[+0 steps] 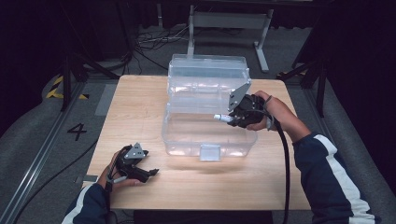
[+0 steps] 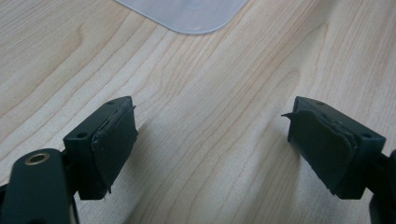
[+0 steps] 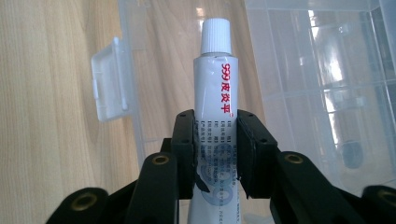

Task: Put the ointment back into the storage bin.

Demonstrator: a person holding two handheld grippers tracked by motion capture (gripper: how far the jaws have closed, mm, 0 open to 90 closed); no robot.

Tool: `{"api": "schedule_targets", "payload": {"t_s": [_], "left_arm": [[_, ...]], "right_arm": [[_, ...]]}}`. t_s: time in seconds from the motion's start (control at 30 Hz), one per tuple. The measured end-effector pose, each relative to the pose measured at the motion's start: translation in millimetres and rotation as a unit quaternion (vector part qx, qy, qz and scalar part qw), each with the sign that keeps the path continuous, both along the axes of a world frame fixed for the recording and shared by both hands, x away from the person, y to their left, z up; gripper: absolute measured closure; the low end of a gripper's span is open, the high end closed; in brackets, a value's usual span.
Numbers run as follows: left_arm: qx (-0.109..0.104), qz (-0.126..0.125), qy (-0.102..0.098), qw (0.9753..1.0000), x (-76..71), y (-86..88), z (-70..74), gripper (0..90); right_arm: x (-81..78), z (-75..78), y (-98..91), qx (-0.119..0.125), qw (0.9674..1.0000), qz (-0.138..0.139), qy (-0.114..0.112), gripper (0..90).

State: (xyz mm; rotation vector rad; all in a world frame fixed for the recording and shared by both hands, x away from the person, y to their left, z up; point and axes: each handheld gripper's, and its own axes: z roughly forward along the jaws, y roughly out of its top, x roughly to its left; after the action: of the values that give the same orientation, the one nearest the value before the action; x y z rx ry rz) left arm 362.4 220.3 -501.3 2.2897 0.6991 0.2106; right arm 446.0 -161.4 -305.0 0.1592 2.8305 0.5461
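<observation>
While the left hand-held gripper [image 2: 210,140] gapes wide, the right hand-held gripper [image 3: 215,149] clamps a white-capped tube [image 3: 215,93], apparently ointment.

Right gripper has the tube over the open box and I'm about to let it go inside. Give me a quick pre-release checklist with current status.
1. Grip on the tube: ok, the right gripper is shut on its lower body, white cap pointing away.
2. Clear box open: ok, lid stands up at the far side.
3. Tube over the box cavity: ok, in the high view the cap sits above the interior near the right wall.
4. Landing spot free: cannot tell, the bottom below the tube is partly hidden.
5. Left gripper out of the way: ok, open, low over the wooden table, apart from the box.
</observation>
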Motion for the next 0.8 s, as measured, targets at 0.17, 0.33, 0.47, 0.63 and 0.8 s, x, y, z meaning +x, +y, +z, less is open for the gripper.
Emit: {"api": "schedule_targets", "payload": {"t_s": [0.17, 0.33, 0.47, 0.63, 0.8], "left_arm": [[0.000, 0.000, 0.000, 1.0000, 0.0, 0.0, 0.0, 15.9], [0.000, 0.000, 0.000, 1.0000, -0.1, 0.0, 0.0, 15.8], [0.000, 0.000, 0.000, 1.0000, -0.1, -0.1, 0.0, 15.8], [0.000, 0.000, 0.000, 1.0000, -0.1, -0.1, 0.0, 15.8], [0.000, 0.000, 0.000, 1.0000, 0.0, 0.0, 0.0, 15.8]], "right_arm": [[6.9, -5.2, 2.8, -0.005, 1.0000, -0.007, 0.003, 70.9], [12.5, -10.6, 6.0, -0.011, 0.9998, -0.008, 0.013, 70.9], [15.2, -13.9, 8.5, -0.012, 0.9997, -0.011, 0.018, 70.9], [21.2, -22.5, 12.4, -0.027, 0.9992, -0.009, 0.027, 70.9], [25.7, -30.7, 13.2, -0.035, 0.9987, -0.013, 0.034, 70.9]]}}
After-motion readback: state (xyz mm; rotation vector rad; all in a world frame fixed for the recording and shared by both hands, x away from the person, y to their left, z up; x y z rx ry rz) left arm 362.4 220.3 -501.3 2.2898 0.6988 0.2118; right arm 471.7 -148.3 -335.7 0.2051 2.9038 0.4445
